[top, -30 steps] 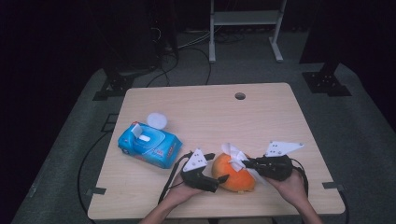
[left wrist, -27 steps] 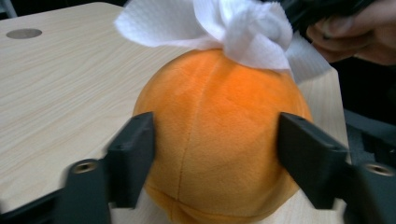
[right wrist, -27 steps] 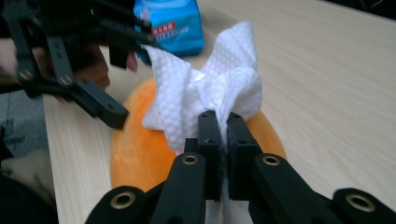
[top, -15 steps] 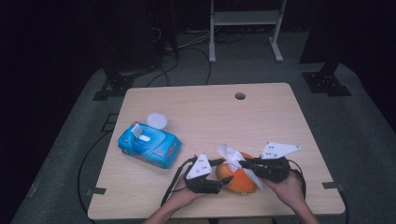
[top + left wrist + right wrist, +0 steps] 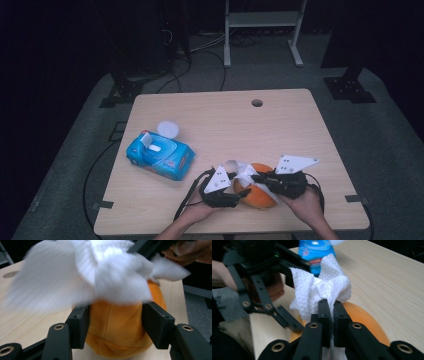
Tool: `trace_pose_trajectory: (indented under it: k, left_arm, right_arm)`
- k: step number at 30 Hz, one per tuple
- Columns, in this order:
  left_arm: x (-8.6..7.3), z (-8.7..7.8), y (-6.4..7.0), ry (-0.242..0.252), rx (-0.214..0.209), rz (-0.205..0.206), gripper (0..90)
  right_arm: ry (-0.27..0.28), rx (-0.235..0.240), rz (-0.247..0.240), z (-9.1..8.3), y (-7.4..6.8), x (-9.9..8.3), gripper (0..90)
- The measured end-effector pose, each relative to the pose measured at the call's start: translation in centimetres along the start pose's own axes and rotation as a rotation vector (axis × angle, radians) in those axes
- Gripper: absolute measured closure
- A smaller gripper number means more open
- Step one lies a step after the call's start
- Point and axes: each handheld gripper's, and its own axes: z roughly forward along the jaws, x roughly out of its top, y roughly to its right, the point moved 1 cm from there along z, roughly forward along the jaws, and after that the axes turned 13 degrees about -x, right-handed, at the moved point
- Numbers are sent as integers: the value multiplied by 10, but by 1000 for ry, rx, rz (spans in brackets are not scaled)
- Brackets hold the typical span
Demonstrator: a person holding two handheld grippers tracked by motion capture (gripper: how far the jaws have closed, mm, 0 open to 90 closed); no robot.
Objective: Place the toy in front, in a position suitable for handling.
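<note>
1. At the near edge of the table (image 5: 300, 125), the person's two hands come in from the bottom of the high view, one gripper in each
2. The left gripper (image 5: 243, 192) has its jaws clamped on both sides of an orange ball (image 5: 117, 332); in the left gripper view the soft orange surface sits squeezed between them
3. The right gripper (image 5: 331, 315) has its jaws pressed together on a white wipe (image 5: 322, 291), pinching a fold of it just above the ball
4. The wipe lies bunched on top of the ball and touches it; the ball rests on the table near the front edge, a little right of the middle
5. Farther back and to the left lies a blue wipe pack (image 5: 160, 156), well apart from the ball
6. A small white lid (image 5: 169, 128) lies just behind the pack
</note>
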Motion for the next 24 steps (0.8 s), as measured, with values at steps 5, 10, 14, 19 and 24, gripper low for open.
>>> trace_pose_trajectory:
  k: [5, 10, 14, 19, 24]
  left_arm:
    - [0, -1, -4, 19, -3, -35, 328]
    - [-2, 8, -9, 11, -43, -110, 135]
    - [2, 9, 0, 6, -4, -32, 331]
    - [7, 10, 17, 16, 99, 163, 425]
    - [-3, 4, 10, 9, 88, 168, 414]
  right_arm:
    - [-21, -25, 84, -5, 26, -15, 859]
    - [-37, 25, 64, -1, 14, -10, 858]
    - [-29, 21, 31, 2, 4, -2, 858]
    - [18, 16, 18, -3, -1, 7, 859]
    - [0, -14, 74, -4, 15, -5, 859]
